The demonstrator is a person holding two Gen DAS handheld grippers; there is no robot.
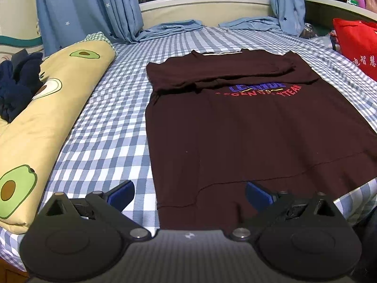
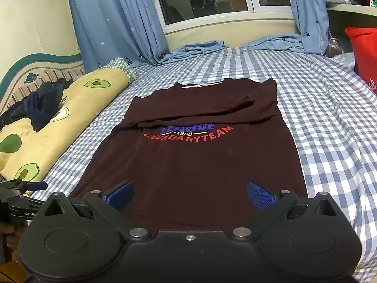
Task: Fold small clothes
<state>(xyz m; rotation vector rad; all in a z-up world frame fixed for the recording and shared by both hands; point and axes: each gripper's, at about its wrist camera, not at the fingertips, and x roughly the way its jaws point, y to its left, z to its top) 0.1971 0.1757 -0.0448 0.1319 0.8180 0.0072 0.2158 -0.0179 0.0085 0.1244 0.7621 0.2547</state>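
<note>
A dark maroon T-shirt (image 1: 247, 129) (image 2: 195, 160) lies flat on the blue checked bed sheet (image 1: 106, 129) (image 2: 329, 122), collar towards the window. Both sleeves are folded in across the chest, partly covering the blue and red lettering. My left gripper (image 1: 189, 194) hovers open over the shirt's near left hem corner, with nothing between its blue pads. My right gripper (image 2: 190, 195) stands open above the near hem, also holding nothing. The left gripper (image 2: 26, 188) shows at the left edge of the right wrist view.
A rolled yellow avocado-print quilt (image 1: 51, 108) (image 2: 59, 122) lies along the left, with dark blue clothes (image 1: 16, 87) (image 2: 40, 108) on it. A red bag (image 1: 358, 44) (image 2: 364, 49) stands at the right. Blue curtains (image 1: 89, 7) hang by the window behind.
</note>
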